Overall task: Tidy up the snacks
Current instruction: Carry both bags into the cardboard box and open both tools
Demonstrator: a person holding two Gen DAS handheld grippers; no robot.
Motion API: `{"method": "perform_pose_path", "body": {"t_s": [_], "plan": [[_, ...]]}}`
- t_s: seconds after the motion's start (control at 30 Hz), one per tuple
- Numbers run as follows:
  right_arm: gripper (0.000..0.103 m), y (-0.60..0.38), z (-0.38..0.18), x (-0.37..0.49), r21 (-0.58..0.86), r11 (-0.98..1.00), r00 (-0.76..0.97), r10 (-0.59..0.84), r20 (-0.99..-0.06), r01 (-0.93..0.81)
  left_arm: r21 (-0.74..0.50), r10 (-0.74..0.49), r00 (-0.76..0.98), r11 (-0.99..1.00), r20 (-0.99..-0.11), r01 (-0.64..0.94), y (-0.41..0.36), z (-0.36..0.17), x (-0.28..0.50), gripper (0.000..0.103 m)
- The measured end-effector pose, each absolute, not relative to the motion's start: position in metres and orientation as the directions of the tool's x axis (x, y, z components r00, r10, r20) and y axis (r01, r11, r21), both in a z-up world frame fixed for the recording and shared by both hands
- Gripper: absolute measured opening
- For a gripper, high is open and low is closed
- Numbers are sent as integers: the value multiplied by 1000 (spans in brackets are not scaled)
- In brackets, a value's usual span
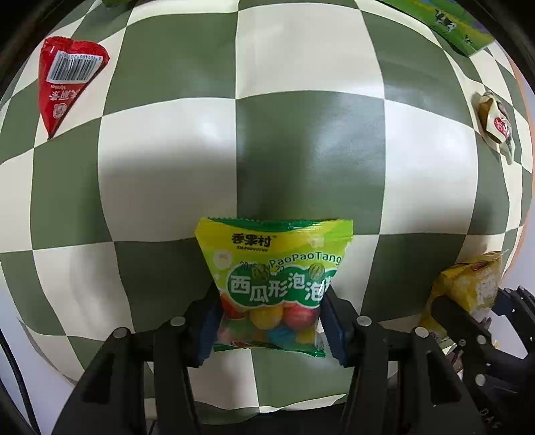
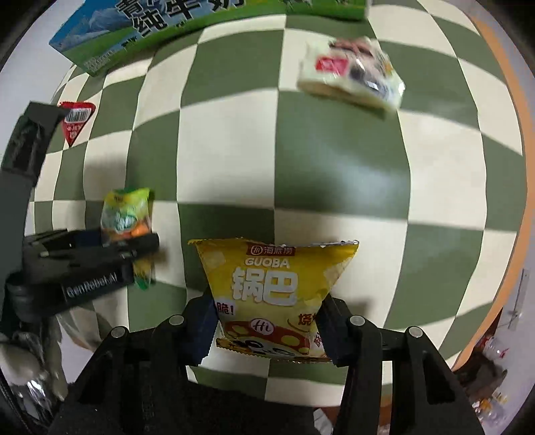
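Observation:
My left gripper (image 1: 269,321) points down over the checkered cloth and is shut on a green and yellow bubble-gum packet (image 1: 274,267) with coloured balls showing through its window. In the right wrist view, the right gripper (image 2: 267,324) is shut on a yellow guoba crisp packet (image 2: 267,277), whose sides are pinched in by the pads. From the left wrist view the guoba packet (image 1: 464,284) shows at the right edge. The gum packet (image 2: 125,214) and the left gripper (image 2: 110,247) show at the left of the right wrist view.
On the green and cream checkered cloth (image 1: 301,150) lie a red triangular packet (image 1: 63,83) at the far left and a white wrapped snack (image 2: 351,73) at the far right. A green and blue milk carton box (image 2: 167,30) stands along the far edge. The cloth's edge curves at the right.

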State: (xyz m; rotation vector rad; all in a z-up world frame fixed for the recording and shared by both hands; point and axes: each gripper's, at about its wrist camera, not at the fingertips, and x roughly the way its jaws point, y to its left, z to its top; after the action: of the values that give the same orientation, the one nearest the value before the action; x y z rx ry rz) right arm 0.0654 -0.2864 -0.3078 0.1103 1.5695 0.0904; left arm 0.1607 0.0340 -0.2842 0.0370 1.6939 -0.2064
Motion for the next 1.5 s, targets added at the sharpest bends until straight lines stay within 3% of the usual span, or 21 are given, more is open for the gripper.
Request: {"method": "perform_pose_path", "body": {"t_s": [0.27, 0.4, 0.5, 0.8, 0.97, 1.13, 1.37, 1.43, 1.47, 1.5], "plan": [[60, -295, -317, 66, 166, 982, 28, 164, -986, 91, -110, -97, -100, 985, -990, 135, 32, -275, 165, 50], [50, -313, -303, 63, 201, 973, 69, 194, -979, 112, -116, -107, -72, 982, -992, 148, 30, -258, 168, 50], [48, -324, -284, 69, 250, 962, 91, 240, -966, 112, -148, -144, -34, 978, -989, 150, 29, -231, 176, 50], [48, -351, -145, 149, 367, 929, 336, 331, -882, 48, -282, -308, 148, 944, -940, 173, 19, -100, 269, 50], [48, -341, -106, 229, 321, 947, 423, 288, -859, 6, -234, -277, 225, 952, -934, 197, 8, -62, 341, 50], [48, -336, -118, 320, 247, 969, 376, 220, -900, 26, -169, -206, 191, 967, -960, 191, -1, -75, 419, 50], [49, -342, -161, 388, 193, 979, 271, 168, -948, 71, -137, -146, 48, 979, -988, 154, 1, -134, 479, 51], [52, -344, -170, 400, 186, 979, 235, 160, -959, 89, -141, -144, 15, 981, -989, 137, 2, -144, 485, 55], [66, -343, -178, 399, 182, 979, 217, 158, -963, 95, -138, -140, 9, 982, -990, 130, 4, -147, 488, 69], [88, -341, -187, 403, 182, 978, 188, 161, -969, 104, -140, -142, 3, 982, -990, 124, 5, -150, 490, 79]]}}
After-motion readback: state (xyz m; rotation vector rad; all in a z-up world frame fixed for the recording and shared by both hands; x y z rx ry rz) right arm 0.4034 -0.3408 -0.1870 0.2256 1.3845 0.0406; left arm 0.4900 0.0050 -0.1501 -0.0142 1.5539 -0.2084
